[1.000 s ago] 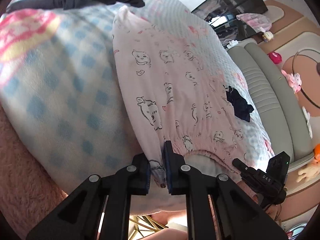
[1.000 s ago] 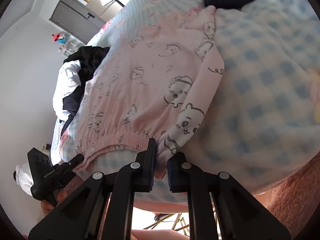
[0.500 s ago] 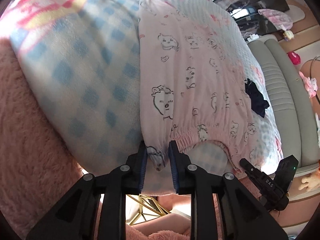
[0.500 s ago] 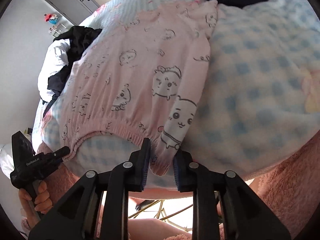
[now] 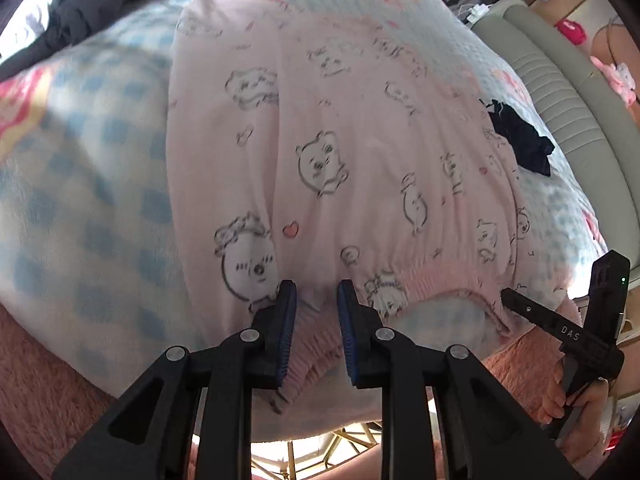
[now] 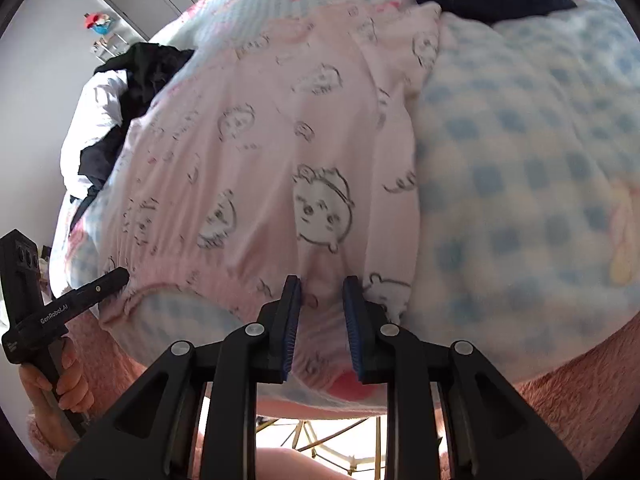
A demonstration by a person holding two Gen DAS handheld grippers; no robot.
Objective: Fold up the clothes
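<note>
both pairs of fingers are parted a little, pads not pressing anything. left gripper (image 5: 316,304): jaws a narrow gap apart, pink pajama pants (image 5: 340,152) waistband corner lies loose between them, cloth not pinched as far as i can see. right gripper (image 6: 320,300): same, small gap, the other waistband corner sits in it, not clamped.

pants are spread flat over the blue checked blanket (image 5: 92,184), legs running toward the top of the frame, elastic waistband along the lower edge nearest me. in the left wrist view they fill the centre; my right gripper shows at the lower right edge, held in a hand (image 5: 568,404). in the right wrist view the pants (image 6: 260,152) take centre-left and my left gripper shows at lower left, also in a hand (image 6: 60,392).

small dark garment (image 5: 520,140) lies at the right of the left view, touching the pants' edge. black and white clothes pile (image 6: 116,108) at upper left of the right view. fuzzy pink sleeve (image 6: 580,408) at lower right.
</note>
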